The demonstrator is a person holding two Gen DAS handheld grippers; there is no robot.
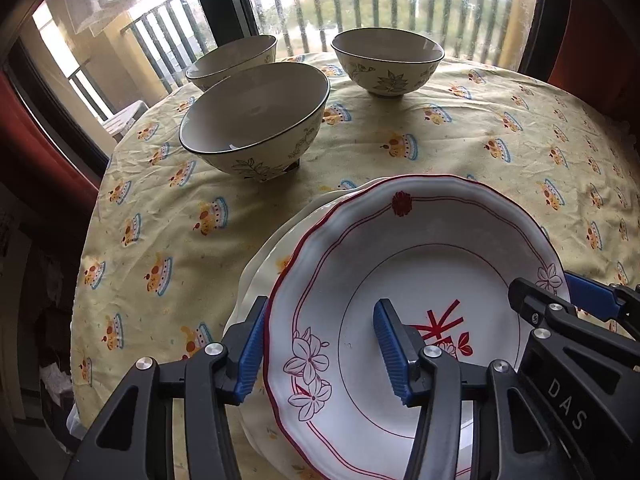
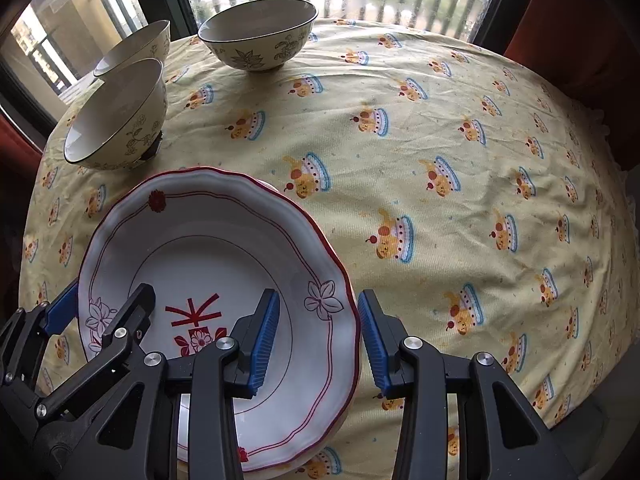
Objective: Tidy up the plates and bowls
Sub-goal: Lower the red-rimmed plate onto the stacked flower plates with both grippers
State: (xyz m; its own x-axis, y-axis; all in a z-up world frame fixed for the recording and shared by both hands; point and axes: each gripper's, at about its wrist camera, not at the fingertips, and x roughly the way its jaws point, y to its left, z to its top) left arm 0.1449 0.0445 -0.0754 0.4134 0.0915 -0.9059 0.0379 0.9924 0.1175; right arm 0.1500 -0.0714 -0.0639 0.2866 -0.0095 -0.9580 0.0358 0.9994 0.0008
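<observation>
Red-trimmed plate (image 1: 420,280) sits atop a cream plate (image 1: 260,264) at the table's (image 2: 440,160) near edge. Left hand-held gripper (image 1: 320,344) and right hand-held gripper (image 2: 318,336) each straddle its rim, jaws apart, not clamped. Three bowls (image 1: 256,120) stand beyond.

A round table carries a wrinkled yellow tablecloth (image 2: 400,152) printed with repeated cartoon cake motifs. Three cream bowls with dark rims stand directly on the cloth at the far side: a near-left bowl (image 1: 256,120), a far-left bowl (image 1: 232,60) close behind it, and a far-centre bowl (image 1: 386,60) set apart. A stack of plates (image 1: 400,280) rests at the near edge.
</observation>
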